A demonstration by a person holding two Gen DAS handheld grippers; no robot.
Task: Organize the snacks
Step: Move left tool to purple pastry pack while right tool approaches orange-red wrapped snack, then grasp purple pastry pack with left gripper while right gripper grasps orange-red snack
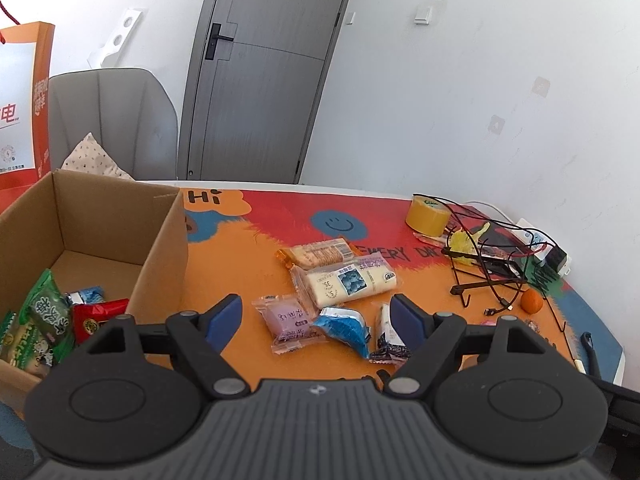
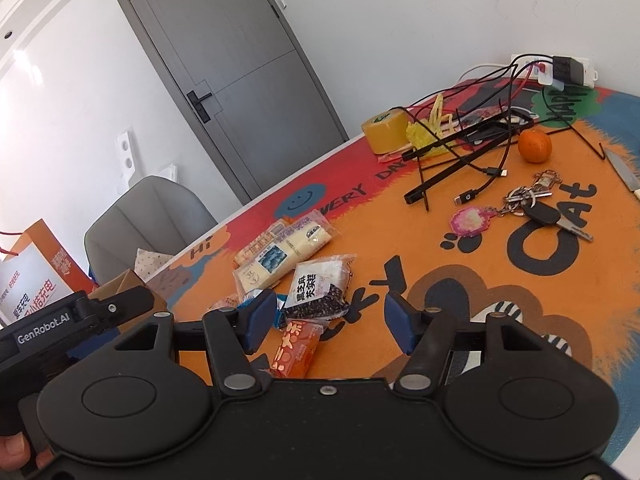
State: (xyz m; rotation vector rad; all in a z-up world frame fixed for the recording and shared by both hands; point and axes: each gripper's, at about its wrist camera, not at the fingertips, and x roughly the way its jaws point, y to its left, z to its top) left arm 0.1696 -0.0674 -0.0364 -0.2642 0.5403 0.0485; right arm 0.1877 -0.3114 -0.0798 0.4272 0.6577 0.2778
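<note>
Several snack packets lie on the colourful table mat. In the left wrist view I see a pink packet, a blue packet, a pale packet with a blue picture and a biscuit packet. My left gripper is open and empty above them. A cardboard box at the left holds green and red packets. My right gripper is open and empty above a black-and-white packet and an orange packet.
A yellow tape roll, tangled cables on a wire stand, a tangerine, keys, a knife and a power strip sit at the right. A grey chair and an orange bag stand behind the box.
</note>
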